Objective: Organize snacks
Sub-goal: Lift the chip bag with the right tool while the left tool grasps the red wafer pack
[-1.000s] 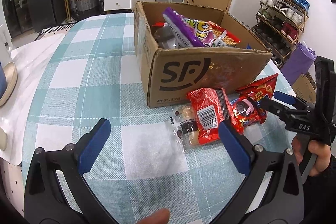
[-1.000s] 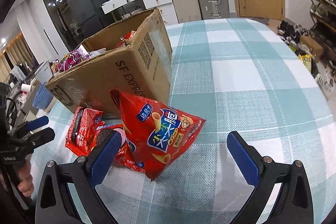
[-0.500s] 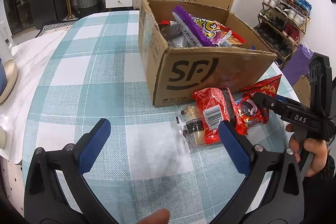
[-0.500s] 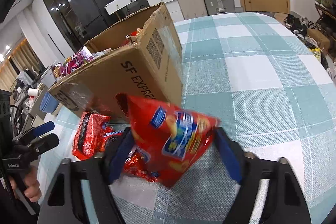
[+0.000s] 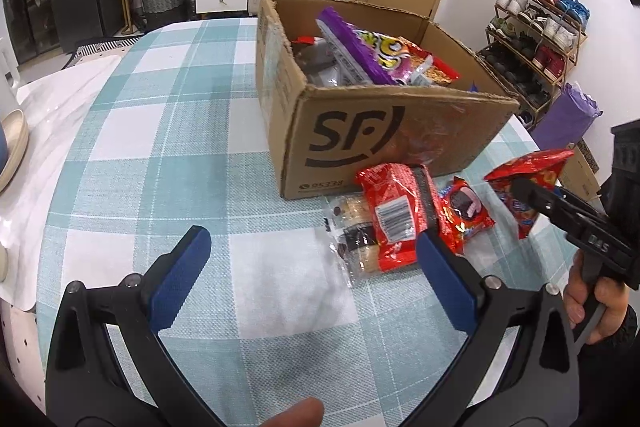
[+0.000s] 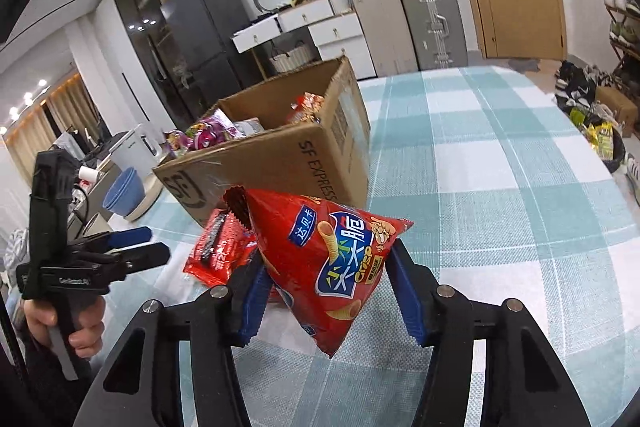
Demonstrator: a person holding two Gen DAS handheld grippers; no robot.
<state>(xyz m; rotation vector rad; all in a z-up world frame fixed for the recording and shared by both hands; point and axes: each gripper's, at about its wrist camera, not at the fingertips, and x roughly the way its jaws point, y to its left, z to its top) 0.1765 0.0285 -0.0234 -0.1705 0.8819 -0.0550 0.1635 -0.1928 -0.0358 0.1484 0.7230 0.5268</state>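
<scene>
Right wrist view: right gripper (image 6: 326, 291) clamps chip bag (image 6: 328, 259) aloft (left gripper (image 5: 308, 259) gapes).

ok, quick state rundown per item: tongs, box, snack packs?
left tongs: open, empty, over the table
right tongs: shut on red crisp bag
red crisp bag: lifted off the table
cardboard box: open top, snacks inside
red barcode pack: lying on table
clear wrapped pack: lying on table
</scene>
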